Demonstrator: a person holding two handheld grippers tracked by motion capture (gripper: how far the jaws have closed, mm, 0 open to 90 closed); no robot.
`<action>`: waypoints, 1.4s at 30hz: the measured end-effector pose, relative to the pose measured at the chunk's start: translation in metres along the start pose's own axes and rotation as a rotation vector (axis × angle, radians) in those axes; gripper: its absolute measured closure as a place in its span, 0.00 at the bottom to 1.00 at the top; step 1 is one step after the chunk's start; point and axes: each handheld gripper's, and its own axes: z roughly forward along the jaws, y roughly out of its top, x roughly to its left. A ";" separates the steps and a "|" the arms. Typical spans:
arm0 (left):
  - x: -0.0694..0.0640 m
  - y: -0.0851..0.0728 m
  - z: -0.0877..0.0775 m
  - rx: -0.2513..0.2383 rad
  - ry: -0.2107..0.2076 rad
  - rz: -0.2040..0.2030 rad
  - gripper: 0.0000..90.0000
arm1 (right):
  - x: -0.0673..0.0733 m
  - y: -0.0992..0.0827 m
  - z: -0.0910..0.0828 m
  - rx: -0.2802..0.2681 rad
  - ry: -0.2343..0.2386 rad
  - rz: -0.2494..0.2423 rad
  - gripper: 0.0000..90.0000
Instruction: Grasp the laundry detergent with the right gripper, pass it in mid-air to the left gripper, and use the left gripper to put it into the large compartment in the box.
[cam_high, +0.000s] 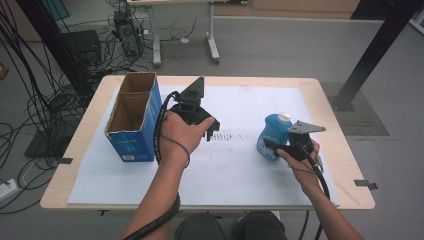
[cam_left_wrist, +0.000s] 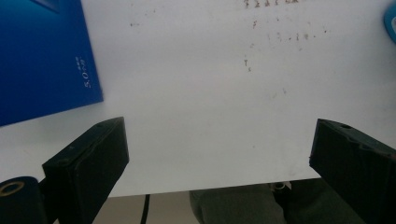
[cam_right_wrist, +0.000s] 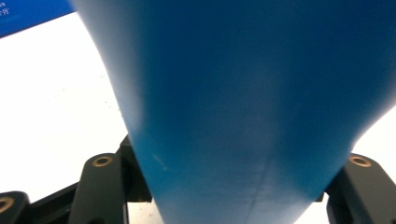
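A blue plastic bottle (cam_high: 272, 135) with a white cap stands at the right of the white mat (cam_high: 235, 170). My right gripper (cam_high: 281, 146) comes at it from the near side, and its jaws press on the bottle's two flanks. In the right gripper view the bottle (cam_right_wrist: 243, 93) sits wedged between the black jaws of that gripper (cam_right_wrist: 233, 186). My left gripper (cam_high: 207, 127) hovers over the mat's middle, just right of the box. In the left gripper view its jaws (cam_left_wrist: 219, 154) stand wide apart with only bare mat between them.
An open-topped blue cardboard box (cam_high: 132, 117) with two compartments stands at the table's left; its side shows in the left gripper view (cam_left_wrist: 42, 56). The wooden table (cam_high: 332, 105) rims the mat. Cables, a desk frame and a black post stand on the floor beyond.
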 end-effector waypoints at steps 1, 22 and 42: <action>0.000 0.000 0.000 0.000 0.000 0.000 0.06 | 0.000 0.000 0.000 0.000 0.000 0.000 0.44; 0.000 -0.001 0.001 -0.003 -0.001 -0.005 0.06 | 0.002 -0.001 0.000 -0.007 -0.005 -0.018 0.47; 0.000 -0.001 -0.002 -0.006 -0.001 -0.003 0.06 | 0.002 -0.003 -0.001 -0.022 -0.006 -0.020 0.47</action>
